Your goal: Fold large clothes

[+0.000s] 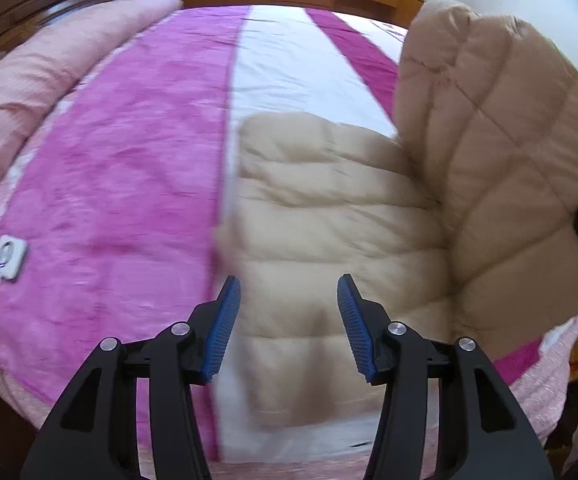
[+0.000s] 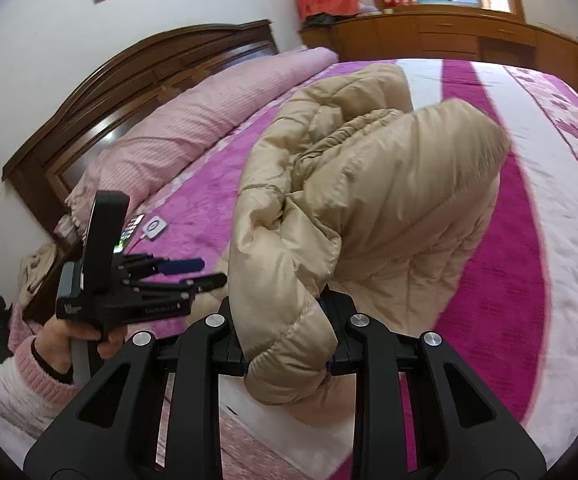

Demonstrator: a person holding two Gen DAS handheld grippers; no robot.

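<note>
The right gripper (image 2: 287, 354) is clamped on a padded edge of the beige puffer jacket (image 2: 369, 200), lifting that part up off the bed while the rest lies on the pink-and-white striped bedspread (image 2: 529, 240). The left gripper (image 1: 288, 320) hangs above the flat part of the jacket (image 1: 321, 208), its blue-padded fingers (image 1: 225, 320) spread apart and holding nothing. A pink quilt (image 2: 193, 128) lies along the dark wooden headboard (image 2: 137, 80). A phone (image 2: 131, 230) and a white charger (image 2: 155, 227) rest near the bed's edge.
</note>
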